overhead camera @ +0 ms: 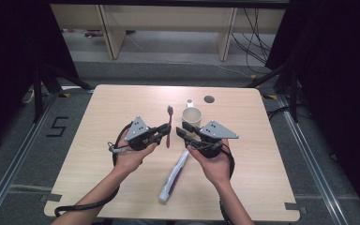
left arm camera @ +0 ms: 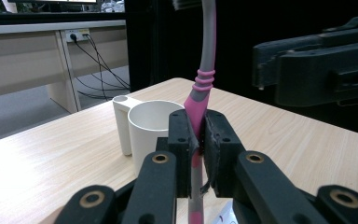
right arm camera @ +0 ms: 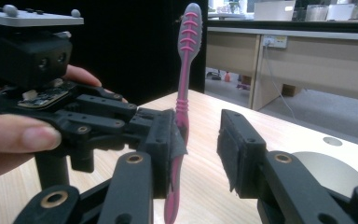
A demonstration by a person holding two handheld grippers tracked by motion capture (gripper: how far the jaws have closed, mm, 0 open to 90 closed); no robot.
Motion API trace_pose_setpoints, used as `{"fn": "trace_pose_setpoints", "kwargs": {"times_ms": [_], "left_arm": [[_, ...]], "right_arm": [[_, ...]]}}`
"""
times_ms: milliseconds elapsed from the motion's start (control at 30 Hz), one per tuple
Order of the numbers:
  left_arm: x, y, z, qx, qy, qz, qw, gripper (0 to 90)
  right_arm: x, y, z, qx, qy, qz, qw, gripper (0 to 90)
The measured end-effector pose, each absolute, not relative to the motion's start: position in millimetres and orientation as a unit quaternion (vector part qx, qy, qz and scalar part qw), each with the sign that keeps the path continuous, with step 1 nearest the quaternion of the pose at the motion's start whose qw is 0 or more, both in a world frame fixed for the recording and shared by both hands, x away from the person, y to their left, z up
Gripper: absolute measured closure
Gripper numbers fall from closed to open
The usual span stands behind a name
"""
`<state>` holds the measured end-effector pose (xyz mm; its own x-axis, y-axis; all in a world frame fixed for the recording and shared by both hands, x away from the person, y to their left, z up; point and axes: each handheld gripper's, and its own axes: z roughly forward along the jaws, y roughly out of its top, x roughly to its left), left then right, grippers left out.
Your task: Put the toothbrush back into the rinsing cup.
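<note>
Nearest to me, a white and purple tube [overhead camera: 174,175] is lying on the worktop toward its near edge, about midway between the left and right edges, slanting away from me. Just beyond it I am holding both grippers above the middle of the worktop, facing each other. My left gripper [overhead camera: 164,133] is clamping its jaws tight on the lower handle of a pink and grey toothbrush [overhead camera: 169,126]. In the left gripper view the toothbrush [left arm camera: 200,98] is standing upright between the pads, bristle end up. My right gripper [overhead camera: 182,132] is sitting just beside the toothbrush with its jaws partly apart. In the right gripper view the toothbrush [right arm camera: 182,98] is lying against the left pad, while the right pad is standing clear of it, so this gripper is not gripping it. Beyond the right gripper, a cream cup [overhead camera: 192,116] is standing upright on the worktop, nearer the far edge, its handle pointing away from me.
</note>
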<state>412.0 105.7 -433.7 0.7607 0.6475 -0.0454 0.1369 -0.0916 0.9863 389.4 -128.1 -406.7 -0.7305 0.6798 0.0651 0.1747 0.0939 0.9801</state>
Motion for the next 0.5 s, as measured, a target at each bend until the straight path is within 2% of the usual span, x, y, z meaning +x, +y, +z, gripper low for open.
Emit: {"fn": "trace_pose_setpoints", "kwargs": {"times_ms": [200, 300, 333, 400, 433, 500], "left_arm": [[410.1, 100.8, -434.5, 0.711, 0.273, 0.207, 0.614, 81.5], [410.1, 98.8, -434.5, 0.713, 0.272, 0.207, 0.613, 81.5], [410.0, 98.1, -434.2, 0.714, 0.270, 0.208, 0.612, 81.5], [410.2, 97.0, -433.9, 0.715, 0.269, 0.208, 0.611, 81.5], [410.2, 96.5, -433.8, 0.714, 0.269, 0.207, 0.612, 81.5], [410.2, 95.6, -433.9, 0.716, 0.268, 0.208, 0.611, 81.5]], "right_arm": [[392.3, -125.1, -404.5, 0.314, 0.706, 0.601, 0.204, 67.2], [397.0, -125.5, -404.0, 0.299, 0.699, 0.601, 0.246, 67.1], [395.3, -124.0, -404.0, 0.306, 0.703, 0.601, 0.226, 68.5], [397.2, -123.6, -404.5, 0.295, 0.704, 0.603, 0.230, 69.3], [395.9, -122.5, -404.9, 0.313, 0.710, 0.596, 0.206, 68.7], [396.3, -122.6, -405.8, 0.311, 0.709, 0.594, 0.217, 69.0]]}}
